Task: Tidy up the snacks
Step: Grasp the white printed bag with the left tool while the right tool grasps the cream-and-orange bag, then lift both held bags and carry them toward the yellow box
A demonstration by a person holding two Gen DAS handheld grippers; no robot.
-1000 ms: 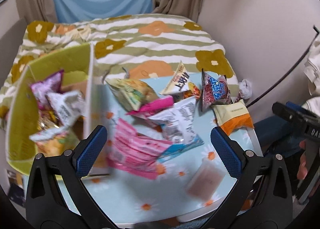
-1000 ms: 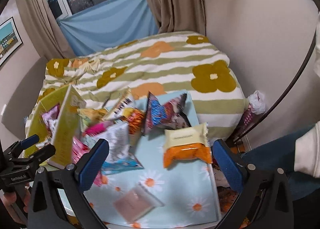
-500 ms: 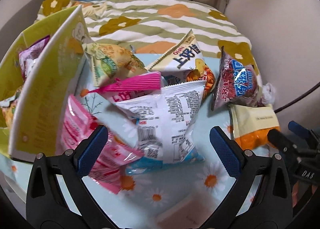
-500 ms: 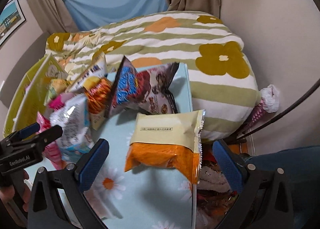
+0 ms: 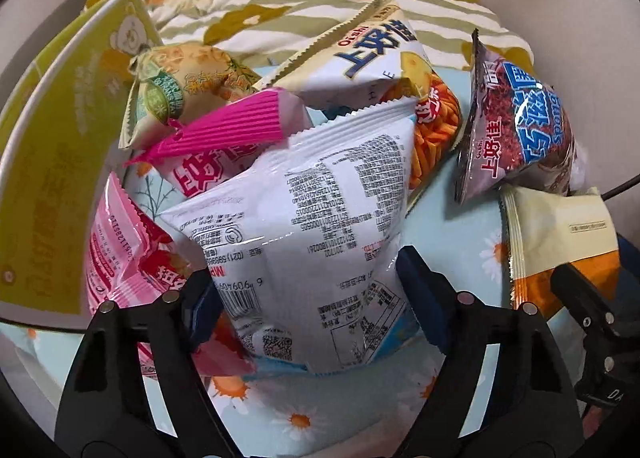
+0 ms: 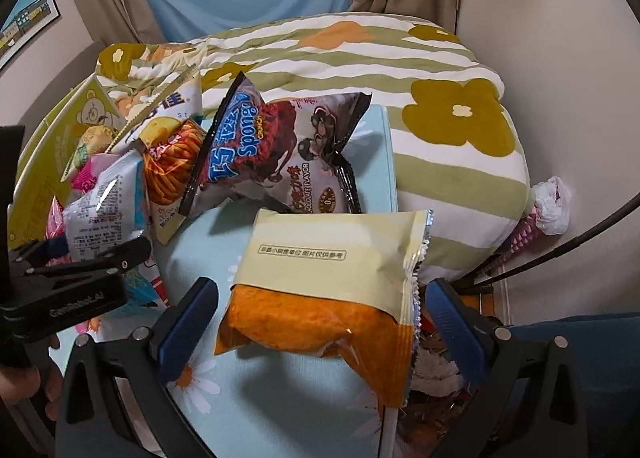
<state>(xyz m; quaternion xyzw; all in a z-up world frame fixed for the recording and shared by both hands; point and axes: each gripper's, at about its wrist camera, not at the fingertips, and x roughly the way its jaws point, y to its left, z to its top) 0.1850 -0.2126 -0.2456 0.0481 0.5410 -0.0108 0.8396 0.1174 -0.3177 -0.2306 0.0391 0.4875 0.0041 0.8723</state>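
Note:
My left gripper (image 5: 310, 298) is open, its blue fingers either side of a white snack bag (image 5: 312, 226) printed with small black text; whether the pads touch it I cannot tell. Pink bags (image 5: 124, 258), a green bag (image 5: 180, 90), an Oishi bag (image 5: 380, 54) and a dark Sponge bag (image 5: 516, 126) lie around it. My right gripper (image 6: 324, 332) is open around a cream and orange bag (image 6: 328, 290) near the table's right edge. The Sponge bag (image 6: 276, 154) lies beyond it.
A yellow-green cardboard box (image 5: 52, 146) stands at the left on the light blue daisy-print table (image 6: 280, 402). A bed with a striped flower quilt (image 6: 400, 70) lies behind. The wall (image 6: 560, 58) is at the right, with clutter below the table edge.
Both grippers have moved forward and down toward the snacks. The left now straddles the white bag, the right straddles the cream and orange bag. Both jaws have stayed open.

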